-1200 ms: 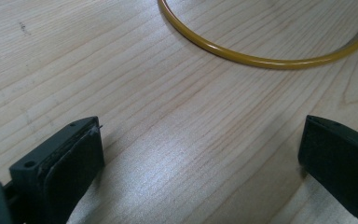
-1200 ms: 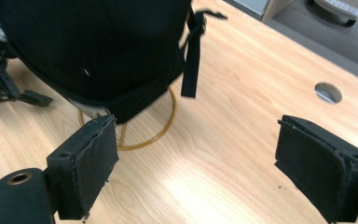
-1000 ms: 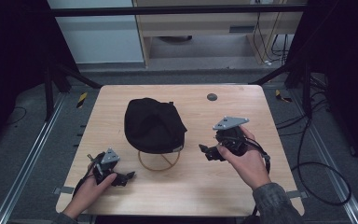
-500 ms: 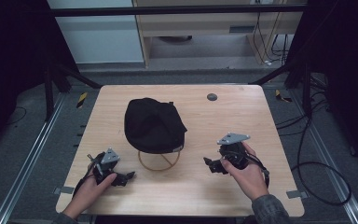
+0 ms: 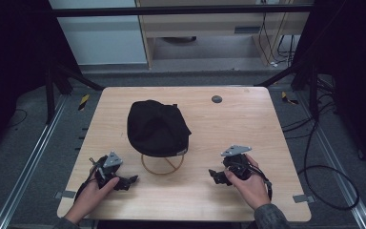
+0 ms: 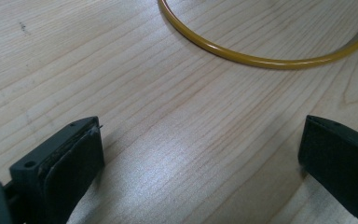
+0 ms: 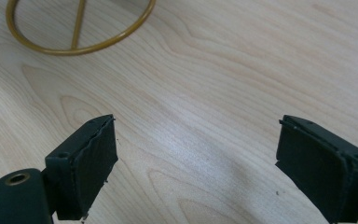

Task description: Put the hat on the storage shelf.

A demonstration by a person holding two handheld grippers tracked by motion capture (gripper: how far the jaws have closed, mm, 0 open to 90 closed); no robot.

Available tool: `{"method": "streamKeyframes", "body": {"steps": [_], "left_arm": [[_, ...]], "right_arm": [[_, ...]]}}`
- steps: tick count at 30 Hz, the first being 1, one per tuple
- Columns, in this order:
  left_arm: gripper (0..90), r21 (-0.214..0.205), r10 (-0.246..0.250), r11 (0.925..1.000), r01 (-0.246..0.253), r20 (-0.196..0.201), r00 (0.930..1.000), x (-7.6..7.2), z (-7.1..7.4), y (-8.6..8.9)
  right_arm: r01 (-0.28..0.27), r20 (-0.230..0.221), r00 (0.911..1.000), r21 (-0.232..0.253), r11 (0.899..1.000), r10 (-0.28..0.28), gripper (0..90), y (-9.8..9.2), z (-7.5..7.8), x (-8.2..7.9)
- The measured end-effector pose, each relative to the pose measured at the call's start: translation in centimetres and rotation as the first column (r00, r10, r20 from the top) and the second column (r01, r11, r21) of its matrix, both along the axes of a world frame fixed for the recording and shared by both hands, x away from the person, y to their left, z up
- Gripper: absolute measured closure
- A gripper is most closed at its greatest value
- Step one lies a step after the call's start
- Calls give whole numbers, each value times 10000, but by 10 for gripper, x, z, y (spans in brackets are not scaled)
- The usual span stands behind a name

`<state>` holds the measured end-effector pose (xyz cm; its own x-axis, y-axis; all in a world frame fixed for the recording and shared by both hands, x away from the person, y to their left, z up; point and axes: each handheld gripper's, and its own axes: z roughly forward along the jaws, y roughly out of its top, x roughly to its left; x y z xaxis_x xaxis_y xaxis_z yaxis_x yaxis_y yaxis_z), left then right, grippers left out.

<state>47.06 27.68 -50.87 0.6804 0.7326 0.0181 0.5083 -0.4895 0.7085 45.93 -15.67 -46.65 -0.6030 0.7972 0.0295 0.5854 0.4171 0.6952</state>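
Observation:
A black cap sits on a stand with a round yellow wire base in the middle of the wooden table. My left gripper rests low on the table at the front left, open, its jaws wide apart over bare wood with the yellow ring just ahead. My right gripper rests at the front right, also open and holding nothing, with the ring base ahead to its left.
A small dark round disc lies near the table's far edge. Metal rails run along the floor on both sides, and cables trail on the floor at the right.
My right gripper has drawn back toward the table's front edge and lowered onto the wood. The left gripper and the cap have stayed in place.

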Motion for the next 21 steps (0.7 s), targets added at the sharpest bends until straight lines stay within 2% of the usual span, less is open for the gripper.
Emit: {"method": "streamKeyframes", "body": {"steps": [4, 11, 21], "left_arm": [[0, 1, -1, 10000, 1, -1, 10000, 0, 0, 0], [0, 1, 0, 10000, 0, -1, 10000, 0, 0, 0], [0, -2, 1, 10000, -1, 0, 10000, 0, 0, 0]], "right_arm": [[150, -32, 9999, 14, 9999, -150, 121, -1, -11, 3], [347, 42, 9994, 43, 9994, -347, 118, -2, -17, 9], [1013, 14, 9948, 713, 9923, -1017, 118, -1, -27, 21]]}}
